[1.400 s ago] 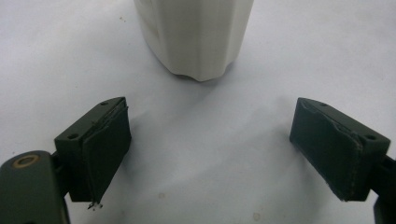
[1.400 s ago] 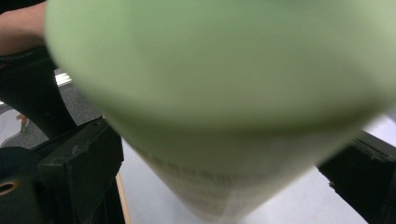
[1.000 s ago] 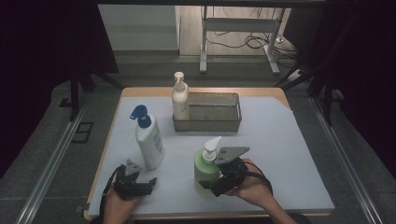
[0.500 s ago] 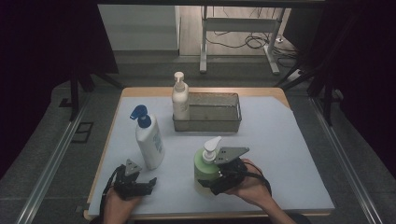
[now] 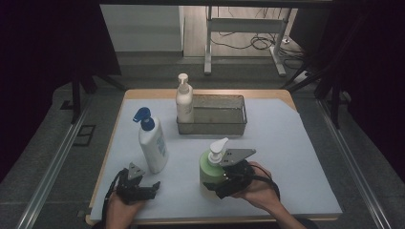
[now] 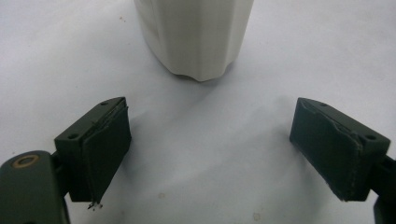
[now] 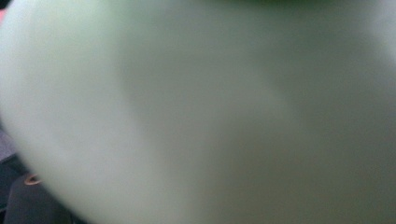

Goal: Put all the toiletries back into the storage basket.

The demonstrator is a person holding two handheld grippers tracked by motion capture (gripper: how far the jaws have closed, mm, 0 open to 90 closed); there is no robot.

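Against the right claw (image 5: 220,177) stands the green pump bottle (image 5: 210,169), upright on the tabletop (image 5: 286,157); its pale side crowds the right gripper view (image 7: 196,112). The jaws have just been closing with the bottle between them; whether the pads press on it I cannot tell. Just ahead of the left claw (image 6: 210,154), apart from it, stands the white bottle with the blue pump (image 5: 152,143); those jaws gape wide over bare tabletop, holding nothing. Well beyond both claws sits a mesh tray (image 5: 236,125) with a cream pump bottle (image 5: 184,101) at its near-left end.
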